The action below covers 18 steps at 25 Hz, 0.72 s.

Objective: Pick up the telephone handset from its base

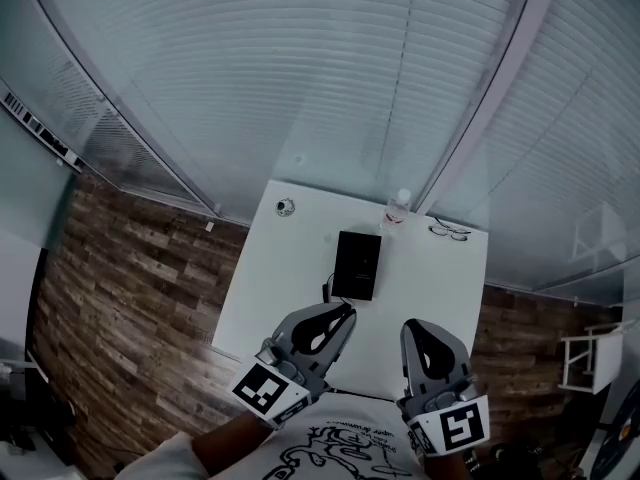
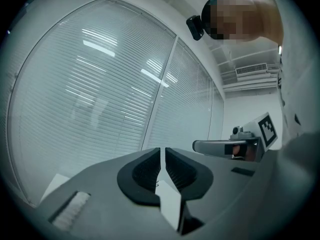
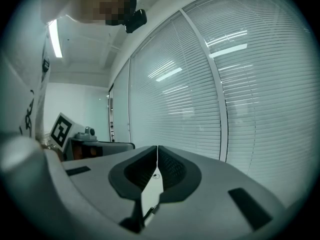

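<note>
A black telephone (image 1: 357, 265) lies in the middle of the small white table (image 1: 445, 278); its handset rests on the base and I cannot tell the two apart from here. A dark cord (image 1: 327, 290) curls out at its near left corner. My left gripper (image 1: 345, 311) is held over the table's near edge, just short of the phone, shut with nothing in it. My right gripper (image 1: 415, 326) is beside it to the right, also shut and empty. In the left gripper view the left gripper (image 2: 162, 149) shows closed jaws against the blinds. In the right gripper view the right gripper (image 3: 157, 147) shows the same.
A clear bottle (image 1: 398, 210) and a pair of glasses (image 1: 450, 231) sit at the table's far right. A small round object (image 1: 285, 207) lies at the far left. Window blinds (image 1: 300, 78) close off the corner behind the table. Wood flooring (image 1: 140, 288) runs on both sides.
</note>
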Available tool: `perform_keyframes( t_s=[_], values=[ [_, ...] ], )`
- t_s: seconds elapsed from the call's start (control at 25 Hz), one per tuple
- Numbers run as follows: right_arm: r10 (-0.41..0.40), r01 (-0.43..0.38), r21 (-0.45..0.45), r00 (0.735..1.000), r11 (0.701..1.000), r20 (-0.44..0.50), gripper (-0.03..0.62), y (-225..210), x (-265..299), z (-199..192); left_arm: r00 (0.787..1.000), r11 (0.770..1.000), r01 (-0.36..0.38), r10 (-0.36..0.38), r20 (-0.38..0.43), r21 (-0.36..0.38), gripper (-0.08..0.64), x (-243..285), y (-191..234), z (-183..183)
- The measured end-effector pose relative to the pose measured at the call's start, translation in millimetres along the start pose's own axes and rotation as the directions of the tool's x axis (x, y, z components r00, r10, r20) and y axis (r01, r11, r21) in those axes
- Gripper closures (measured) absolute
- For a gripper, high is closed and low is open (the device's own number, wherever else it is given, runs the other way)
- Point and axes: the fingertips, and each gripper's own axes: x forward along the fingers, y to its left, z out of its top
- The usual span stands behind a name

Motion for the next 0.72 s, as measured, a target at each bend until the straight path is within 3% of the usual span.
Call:
perform_keyframes(
  t_s=[0.72],
  values=[
    [-0.052, 0.055, 0.035, 0.995, 0.998, -0.080, 0.586, -18.7, 20.1, -44.0, 0.997, 1.000, 0.003, -0.004, -0.075, -0.023, 0.528, 15.7, 44.3, -44.6]
  ],
)
